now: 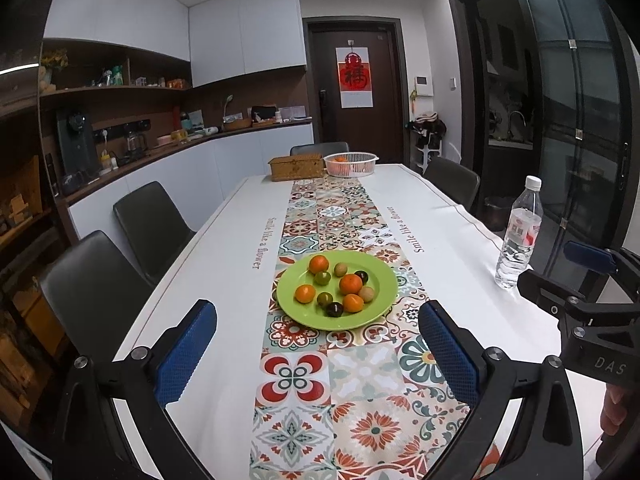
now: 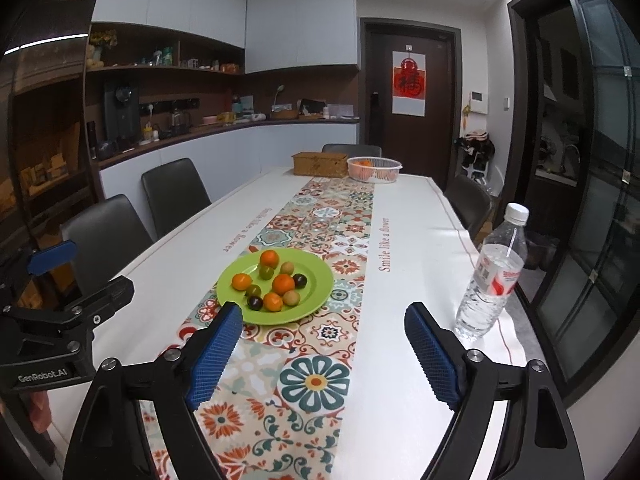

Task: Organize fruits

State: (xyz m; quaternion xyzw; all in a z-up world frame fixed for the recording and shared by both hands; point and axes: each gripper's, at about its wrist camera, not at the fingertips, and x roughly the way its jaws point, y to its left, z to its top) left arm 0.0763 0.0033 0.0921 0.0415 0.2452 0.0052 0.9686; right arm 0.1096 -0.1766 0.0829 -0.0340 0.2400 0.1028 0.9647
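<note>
A green plate (image 1: 376,304) (image 2: 316,280) sits on the patterned table runner and holds several small fruits: orange tangerines (image 1: 351,283) (image 2: 283,283), green ones (image 1: 322,278), tan ones and dark ones (image 1: 334,309). My left gripper (image 1: 318,344) is open and empty, held above the table just short of the plate. My right gripper (image 2: 324,344) is open and empty, to the right of the plate's near edge. A white slotted basket (image 1: 351,164) (image 2: 374,169) with oranges in it stands at the table's far end.
A wicker box (image 1: 296,167) (image 2: 319,164) stands left of the basket. A water bottle (image 1: 519,234) (image 2: 491,280) stands near the table's right edge. Dark chairs (image 1: 152,224) line the left side, others stand at the far end and right.
</note>
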